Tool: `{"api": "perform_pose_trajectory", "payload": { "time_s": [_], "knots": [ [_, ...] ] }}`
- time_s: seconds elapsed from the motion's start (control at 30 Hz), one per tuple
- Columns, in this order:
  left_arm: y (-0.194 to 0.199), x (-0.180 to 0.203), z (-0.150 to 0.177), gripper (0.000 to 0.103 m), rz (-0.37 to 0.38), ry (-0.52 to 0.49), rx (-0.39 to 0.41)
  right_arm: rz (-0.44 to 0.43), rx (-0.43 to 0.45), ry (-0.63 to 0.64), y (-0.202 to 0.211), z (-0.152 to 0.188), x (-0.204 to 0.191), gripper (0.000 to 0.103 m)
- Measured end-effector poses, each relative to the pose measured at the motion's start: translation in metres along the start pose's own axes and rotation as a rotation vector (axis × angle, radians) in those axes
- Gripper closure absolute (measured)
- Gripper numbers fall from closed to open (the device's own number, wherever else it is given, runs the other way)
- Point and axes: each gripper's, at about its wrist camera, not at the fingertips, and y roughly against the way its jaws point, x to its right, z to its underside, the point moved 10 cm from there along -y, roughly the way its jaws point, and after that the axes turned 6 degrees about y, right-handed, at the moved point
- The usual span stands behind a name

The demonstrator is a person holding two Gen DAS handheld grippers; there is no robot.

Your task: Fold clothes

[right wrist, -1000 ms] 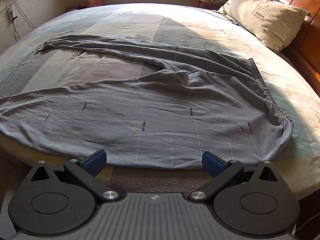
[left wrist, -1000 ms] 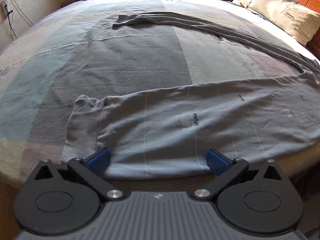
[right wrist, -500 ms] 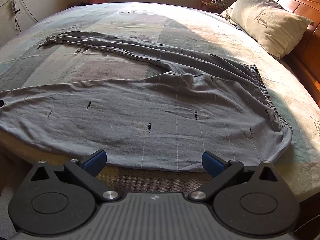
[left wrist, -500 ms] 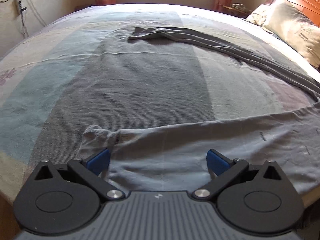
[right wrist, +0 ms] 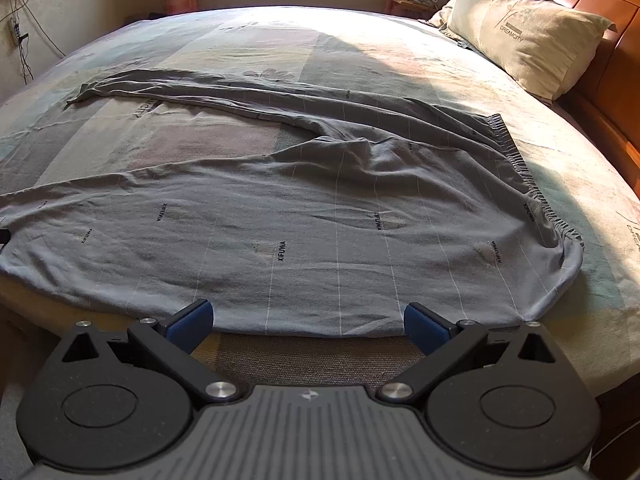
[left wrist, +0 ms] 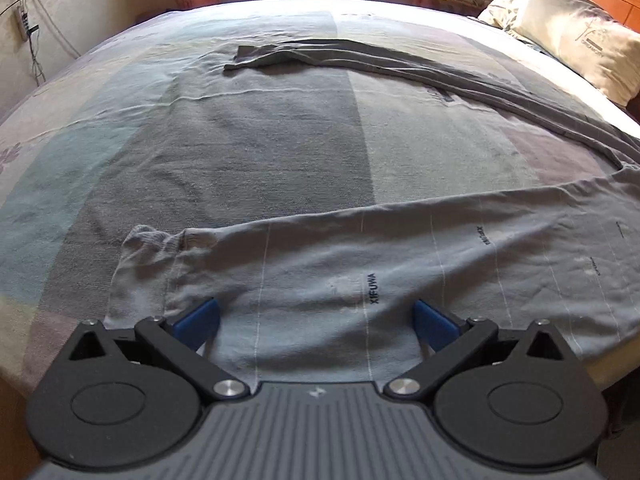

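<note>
Lying across the bed (right wrist: 400, 52), the trousers (right wrist: 304, 216) run off-frame; both grippers' fingers (left wrist: 198, 316) (right wrist: 190, 320) gape empty.

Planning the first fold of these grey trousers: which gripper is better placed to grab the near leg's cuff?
Left. The left gripper is open right beside the near cuff; the right gripper faces the seat, nearer the waistband.
</note>
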Motion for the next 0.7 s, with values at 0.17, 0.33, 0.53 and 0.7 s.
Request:
{"api": "perform_pose_trajectory", "payload": {
  "time_s": [0.17, 0.33, 0.53, 0.7],
  "knots": [
    [0.019, 0.018, -0.012, 0.001, -0.025, -0.041, 0.013, -0.003, 0.014, -0.042, 0.003, 0.003, 0.013, 0.000],
    [0.035, 0.089, -0.009, 0.001, 0.096, -0.197, 0.030, -0.004, 0.024, -0.067, 0.004, 0.005, 0.024, 0.000],
    [0.013, 0.139, 0.011, 0.001, 0.121, -0.254, -0.021, 0.006, 0.037, -0.073, 0.003, -0.001, 0.045, 0.000],
    [0.005, 0.141, 0.023, 0.000, 0.140, -0.211, -0.027, -0.023, 0.080, -0.031, -0.010, -0.042, 0.057, 0.000]
  ]
}}
